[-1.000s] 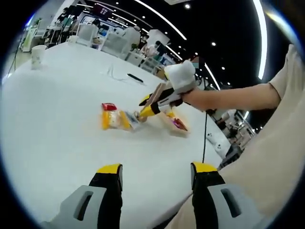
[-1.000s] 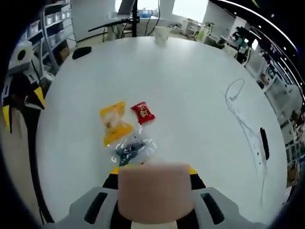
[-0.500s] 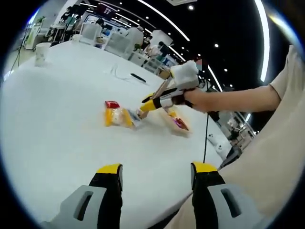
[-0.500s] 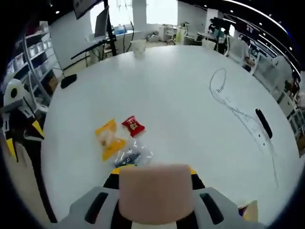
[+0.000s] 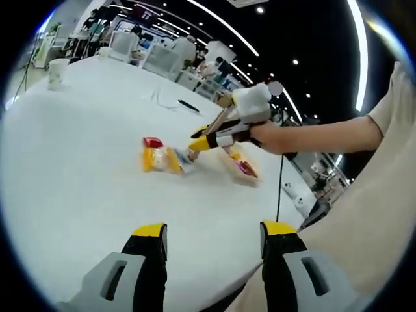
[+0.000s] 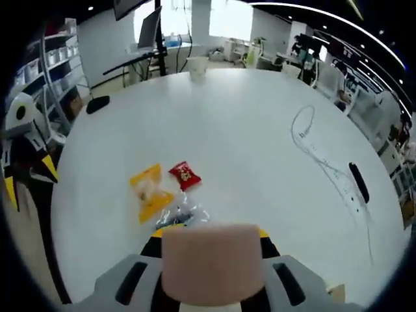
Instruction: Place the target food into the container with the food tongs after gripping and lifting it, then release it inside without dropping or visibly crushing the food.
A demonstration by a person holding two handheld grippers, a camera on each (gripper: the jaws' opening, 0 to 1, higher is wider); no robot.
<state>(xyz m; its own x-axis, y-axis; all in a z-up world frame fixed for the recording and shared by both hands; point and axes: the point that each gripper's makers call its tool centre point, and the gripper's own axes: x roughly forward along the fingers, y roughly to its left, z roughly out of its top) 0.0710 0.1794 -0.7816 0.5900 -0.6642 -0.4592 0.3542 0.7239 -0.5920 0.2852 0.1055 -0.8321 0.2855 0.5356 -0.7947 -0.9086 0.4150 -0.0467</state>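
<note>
Three snack packets lie together on the white table (image 5: pixel 78 182): a yellow one (image 6: pixel 149 190), a small red one (image 6: pixel 185 174) and a clear one with dark contents (image 6: pixel 182 213). In the left gripper view they are the yellow packet (image 5: pixel 156 159), the red packet (image 5: pixel 153 142) and the clear packet (image 5: pixel 183 160). My right gripper (image 6: pixel 208 233) is shut on the beige tongs (image 6: pixel 211 263), just above the clear packet. A hand holds the right gripper (image 5: pixel 201 140) over the packets. My left gripper (image 5: pixel 214 231) is open and holds nothing, near the table's edge.
A tan container (image 5: pixel 239 168) with a packet in it sits right of the pile. A paper cup (image 6: pixel 197 65), a black mouse (image 6: pixel 97 104), a looped cable (image 6: pixel 318 156) and a black remote (image 6: pixel 357 182) lie farther off. The left gripper (image 6: pixel 26 162) shows at the table's left edge.
The right gripper with the tongs has lifted a little from the clear packet and its view has swung. The packets and the left gripper have stayed put.
</note>
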